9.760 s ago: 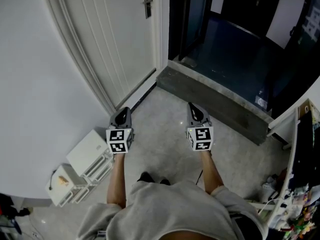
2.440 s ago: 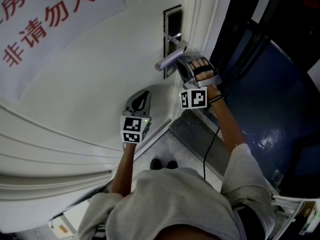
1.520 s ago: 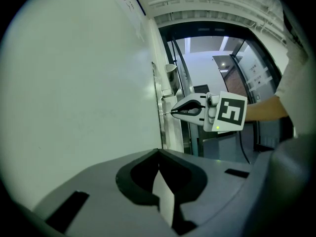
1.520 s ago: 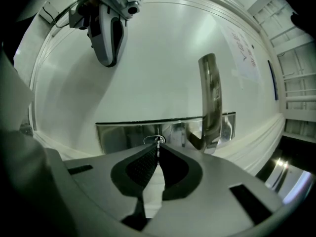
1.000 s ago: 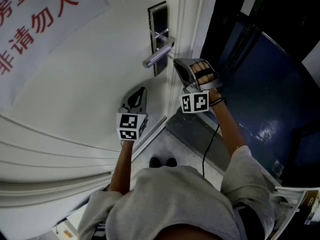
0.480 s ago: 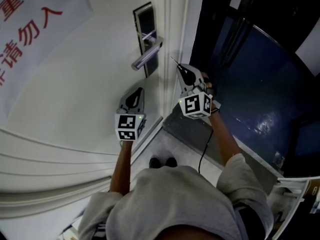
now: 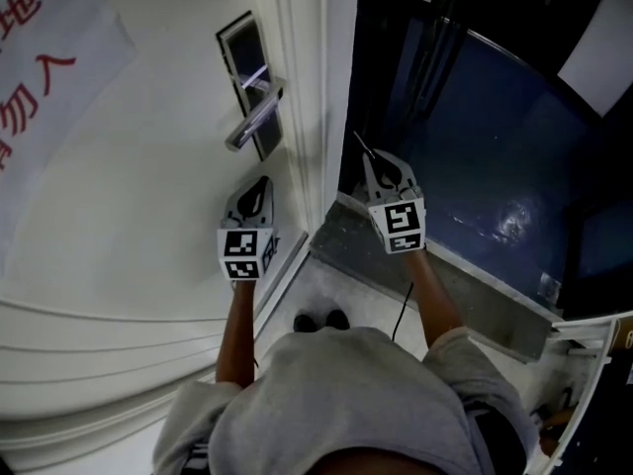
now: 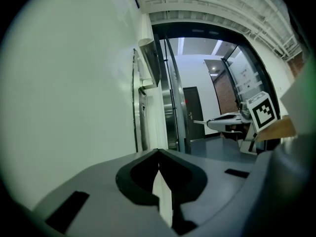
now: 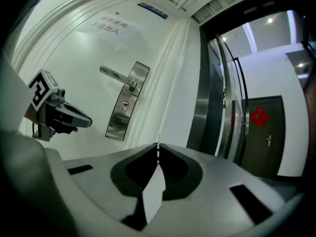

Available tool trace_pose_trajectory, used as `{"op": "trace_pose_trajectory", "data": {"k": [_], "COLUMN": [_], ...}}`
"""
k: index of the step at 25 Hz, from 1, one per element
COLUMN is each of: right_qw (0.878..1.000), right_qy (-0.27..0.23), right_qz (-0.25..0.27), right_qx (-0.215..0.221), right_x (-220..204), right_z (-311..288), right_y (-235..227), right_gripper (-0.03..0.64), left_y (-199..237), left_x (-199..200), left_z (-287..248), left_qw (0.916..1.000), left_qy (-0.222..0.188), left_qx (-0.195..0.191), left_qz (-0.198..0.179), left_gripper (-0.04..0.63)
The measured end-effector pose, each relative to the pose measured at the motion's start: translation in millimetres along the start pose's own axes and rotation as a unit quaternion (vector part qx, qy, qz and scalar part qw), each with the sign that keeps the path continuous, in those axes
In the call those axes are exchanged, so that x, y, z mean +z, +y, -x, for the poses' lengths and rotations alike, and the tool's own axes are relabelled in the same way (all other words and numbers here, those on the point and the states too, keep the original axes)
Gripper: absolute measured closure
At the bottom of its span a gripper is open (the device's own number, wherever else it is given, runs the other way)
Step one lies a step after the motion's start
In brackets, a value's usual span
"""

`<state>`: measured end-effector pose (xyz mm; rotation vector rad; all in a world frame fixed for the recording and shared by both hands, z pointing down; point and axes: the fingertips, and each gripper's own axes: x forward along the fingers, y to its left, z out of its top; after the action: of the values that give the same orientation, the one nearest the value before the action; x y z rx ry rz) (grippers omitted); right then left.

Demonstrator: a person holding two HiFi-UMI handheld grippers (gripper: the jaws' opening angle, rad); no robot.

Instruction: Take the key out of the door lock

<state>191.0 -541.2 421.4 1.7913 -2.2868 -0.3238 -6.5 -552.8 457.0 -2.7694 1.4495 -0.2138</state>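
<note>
The white door's metal lock plate [image 7: 245,79] with its lever handle [image 7: 252,119] is at upper left in the head view. In the right gripper view its keyhole [image 9: 125,106] shows with nothing in it. My right gripper [image 7: 373,162] hangs to the right of the door's edge, apart from the lock and shut on the key [image 7: 361,145]. The key's thin blade [image 9: 158,141] pokes out past the closed jaws. My left gripper [image 7: 259,188] is shut and holds nothing, just below the handle and close to the door face.
Beyond the door edge lies a dark corridor with a glossy blue floor [image 7: 495,137]. A grey stone threshold [image 7: 445,260] runs below my right gripper. A paper sign with red characters [image 7: 25,77] hangs on the door. The person's shoes [image 7: 321,320] stand by the threshold.
My right gripper has drawn away from the lock plate, down and to the right past the door edge, with the key in its jaws. The left gripper has barely moved.
</note>
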Motion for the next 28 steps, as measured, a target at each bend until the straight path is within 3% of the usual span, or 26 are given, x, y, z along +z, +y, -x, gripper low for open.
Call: {"op": "trace_pose_trajectory", "data": {"k": [6,14,28], "right_qw": [0.998,0.995,0.995], "right_qy": [0.012,0.023,0.027], "right_qz": [-0.047,-0.070,-0.073], "right_qx": [-0.035,-0.069,-0.068], "right_x": [-28,-45,-46], "right_z": [35,61,49], "right_y": [-11,-24,-19], "right_gripper": [0.588,0.588,0.586], "left_y": [-9,-17,-17], "left_x": [0,-5,-10], "left_z": [-12,-21,-24], "left_qw": [0.9999,0.9997,0.9996], "left_qy": [-0.002,0.000,0.005], "left_qx": [-0.013,-0.023,-0.025], "left_qz": [-0.002,0.003,0.006], "left_gripper": [0.577,0.577,0.577]}}
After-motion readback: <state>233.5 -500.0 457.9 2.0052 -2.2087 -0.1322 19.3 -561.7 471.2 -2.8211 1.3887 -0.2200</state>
